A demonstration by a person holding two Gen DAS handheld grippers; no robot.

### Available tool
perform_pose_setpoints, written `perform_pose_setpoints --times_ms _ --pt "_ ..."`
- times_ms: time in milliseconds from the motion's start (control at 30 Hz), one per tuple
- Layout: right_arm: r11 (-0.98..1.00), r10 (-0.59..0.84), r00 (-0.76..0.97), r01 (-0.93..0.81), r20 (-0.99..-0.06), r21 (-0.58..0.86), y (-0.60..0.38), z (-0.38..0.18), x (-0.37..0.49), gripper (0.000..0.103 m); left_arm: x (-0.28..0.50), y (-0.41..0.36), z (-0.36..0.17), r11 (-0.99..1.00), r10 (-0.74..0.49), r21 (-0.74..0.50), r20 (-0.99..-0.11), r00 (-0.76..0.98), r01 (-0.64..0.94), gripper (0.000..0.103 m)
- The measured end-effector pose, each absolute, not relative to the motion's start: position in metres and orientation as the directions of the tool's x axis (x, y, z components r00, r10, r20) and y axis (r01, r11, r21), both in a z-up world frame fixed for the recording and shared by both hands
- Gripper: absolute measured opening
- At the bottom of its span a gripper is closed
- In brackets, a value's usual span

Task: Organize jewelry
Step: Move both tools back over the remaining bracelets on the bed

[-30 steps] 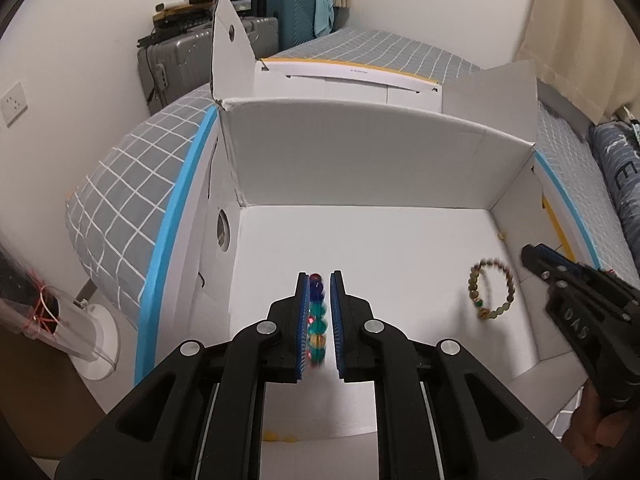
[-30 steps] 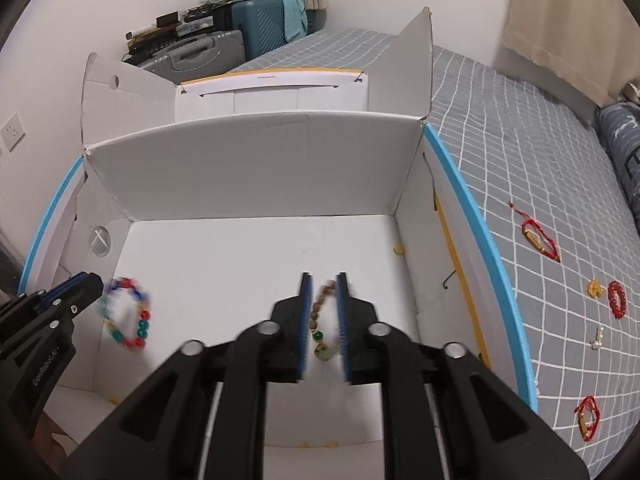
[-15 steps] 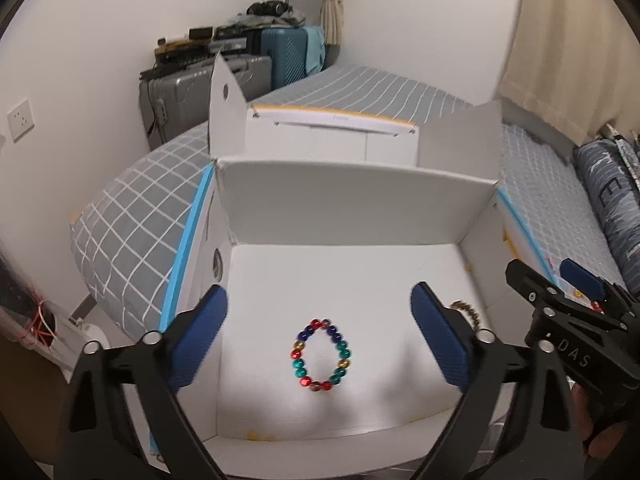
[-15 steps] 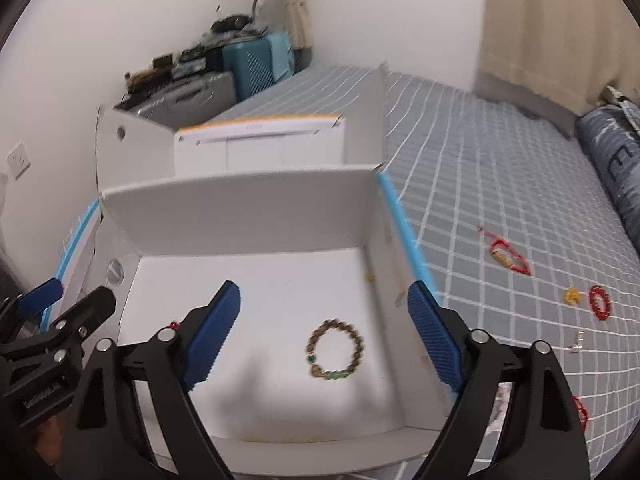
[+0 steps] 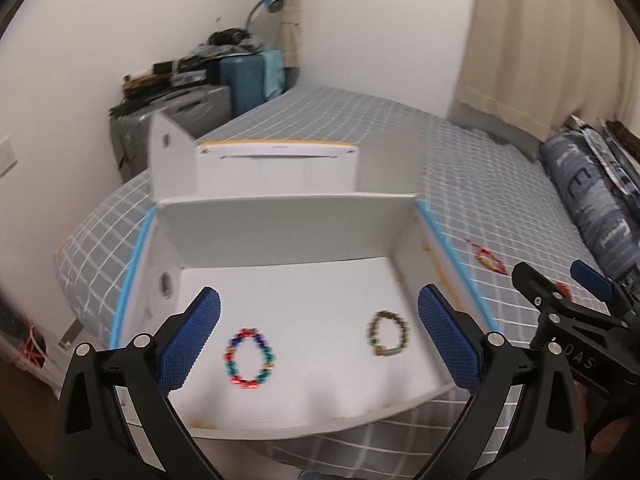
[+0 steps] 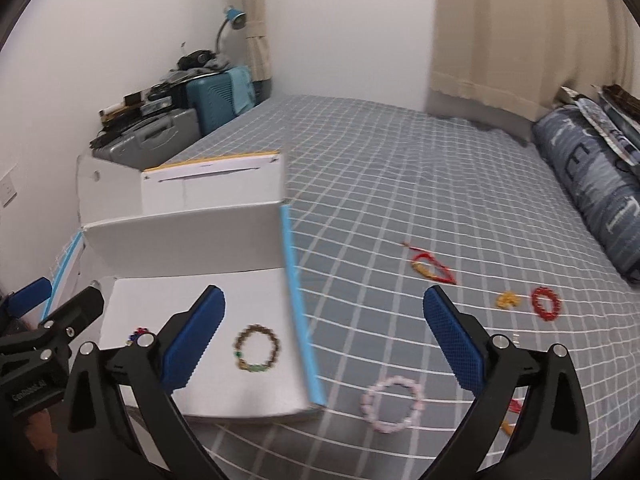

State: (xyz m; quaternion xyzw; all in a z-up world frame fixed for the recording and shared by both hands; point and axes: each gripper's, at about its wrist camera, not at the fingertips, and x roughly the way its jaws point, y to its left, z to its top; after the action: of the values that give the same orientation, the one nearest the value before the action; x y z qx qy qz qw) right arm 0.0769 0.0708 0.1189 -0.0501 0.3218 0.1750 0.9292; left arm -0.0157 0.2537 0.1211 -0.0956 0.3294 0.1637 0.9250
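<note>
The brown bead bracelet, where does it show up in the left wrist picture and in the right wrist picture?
Left wrist view: the brown bead bracelet lies on the white box floor, lower right of centre, right of the multicoloured bracelet.
Right wrist view: it lies lower left of centre, near the box's blue-edged right wall.
Shared landmark: the blue edge strip on that wall.

Multicolour bead bracelet lies flat on white box floor, below and between the left jaws, nearer the left pad. Brown bead bracelet with green beads: flat in box, just right of the right gripper's left pad. Pink bracelet on bedspread, between the right jaws. Red bracelets beyond the right pad.
</note>
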Motion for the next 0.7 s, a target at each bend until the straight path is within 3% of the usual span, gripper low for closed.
perform_pose_setpoints --times_ms 700 --pt "0.992 0.094 0.736 -0.13 -0.671 -0.003 -0.132 0.106 0.084 0.095 0.033 0.071 0.117 0.997 0.013 -0.05 -0.674 0.739 -0.063 0.097"
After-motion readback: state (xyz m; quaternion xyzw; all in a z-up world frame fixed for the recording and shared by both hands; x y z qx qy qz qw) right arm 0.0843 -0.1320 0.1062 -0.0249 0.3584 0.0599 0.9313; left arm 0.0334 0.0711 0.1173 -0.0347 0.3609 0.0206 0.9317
